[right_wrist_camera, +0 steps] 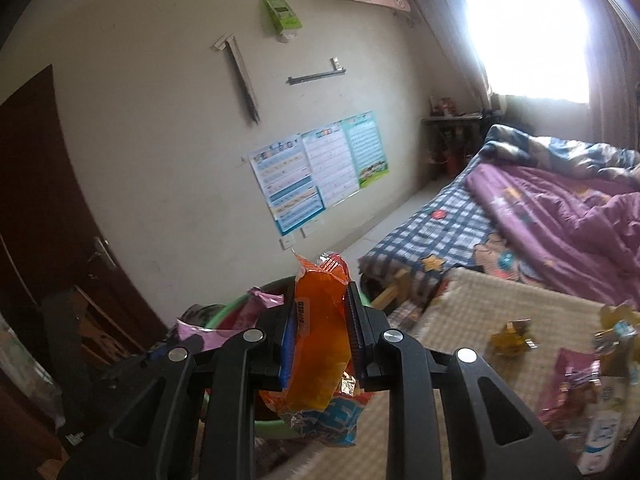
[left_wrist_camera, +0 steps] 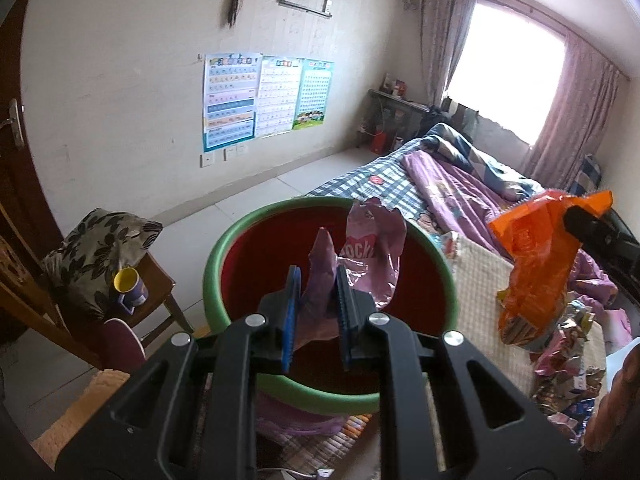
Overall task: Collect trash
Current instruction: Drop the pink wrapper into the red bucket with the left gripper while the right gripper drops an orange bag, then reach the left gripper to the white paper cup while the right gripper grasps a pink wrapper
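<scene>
- While the left gripper (left_wrist_camera: 316, 300) hangs above the basin (left_wrist_camera: 224, 248), its blue pads are clamped on a crumpled pink wrapper (left_wrist_camera: 368, 248), which sticks up past the fingertips over the basin's dark red inside
- That basin has a green rim and stands at the edge of the bed (left_wrist_camera: 360, 180) – the left wrist view looks down into it
- Held the same way, the right gripper (right_wrist_camera: 320, 324) has its jaws pressed on an orange snack bag (right_wrist_camera: 320, 344); the bag's torn top rises above the fingertips and its crumpled lower end hangs below them, where blue print shows
- From the left wrist view the orange bag (left_wrist_camera: 532, 264) hangs in the air to the right of the basin, above a cream quilted mat (left_wrist_camera: 476, 268) – one black finger of the right gripper shows at its upper edge
- From the right wrist view the green rim (right_wrist_camera: 228, 308) shows just behind and left of the orange bag, with the pink wrapper (right_wrist_camera: 208, 334) and part of the left gripper over it
- More wrappers (left_wrist_camera: 568, 344) lie in a loose heap on the mat at the right side; two yellowish scraps (right_wrist_camera: 510, 338) lie farther out on the mat, apart from the heap
- A purple quilt (right_wrist_camera: 560, 216) covers the far part of the bed
- Left of the basin stands a wooden chair (left_wrist_camera: 160, 280) with a yellow-lined mug (left_wrist_camera: 130, 286) and a floral cushion (left_wrist_camera: 100, 248) on it
</scene>
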Demonstrator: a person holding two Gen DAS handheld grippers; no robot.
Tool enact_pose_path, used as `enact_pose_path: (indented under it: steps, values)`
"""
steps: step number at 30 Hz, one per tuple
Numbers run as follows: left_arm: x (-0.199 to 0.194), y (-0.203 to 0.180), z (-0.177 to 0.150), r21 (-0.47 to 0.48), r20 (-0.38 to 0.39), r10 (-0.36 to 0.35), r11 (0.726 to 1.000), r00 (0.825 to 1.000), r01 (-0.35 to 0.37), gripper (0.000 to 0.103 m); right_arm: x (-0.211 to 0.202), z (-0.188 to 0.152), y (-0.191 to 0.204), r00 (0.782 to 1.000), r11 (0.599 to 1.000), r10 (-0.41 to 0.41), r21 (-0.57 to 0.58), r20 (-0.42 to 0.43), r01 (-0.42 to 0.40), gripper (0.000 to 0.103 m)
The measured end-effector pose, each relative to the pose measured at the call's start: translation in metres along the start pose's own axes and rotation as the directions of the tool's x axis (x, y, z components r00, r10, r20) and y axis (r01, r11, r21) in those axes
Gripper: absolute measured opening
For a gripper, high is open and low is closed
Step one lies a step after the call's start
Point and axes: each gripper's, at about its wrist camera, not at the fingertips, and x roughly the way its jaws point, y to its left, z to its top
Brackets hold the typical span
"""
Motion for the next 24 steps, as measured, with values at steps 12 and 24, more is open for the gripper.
enact_pose_path:
  steps: [12,24]
  values:
    - [0.014,0.012,0.001,0.015,-0.012,0.031,0.999,0.999,-0.031,0.022,0.044,-0.007,0.013,0.997,0.997,0.06,0.058,-0.051,-0.057,0.026]
    - [0.017,0.014,0.004,0.011,0.006,0.012,1.0,1.0,-0.012,0.055,0.031,-0.006,0.006,0.998,0.995,0.044,0.088,-0.035,-0.041,0.047]
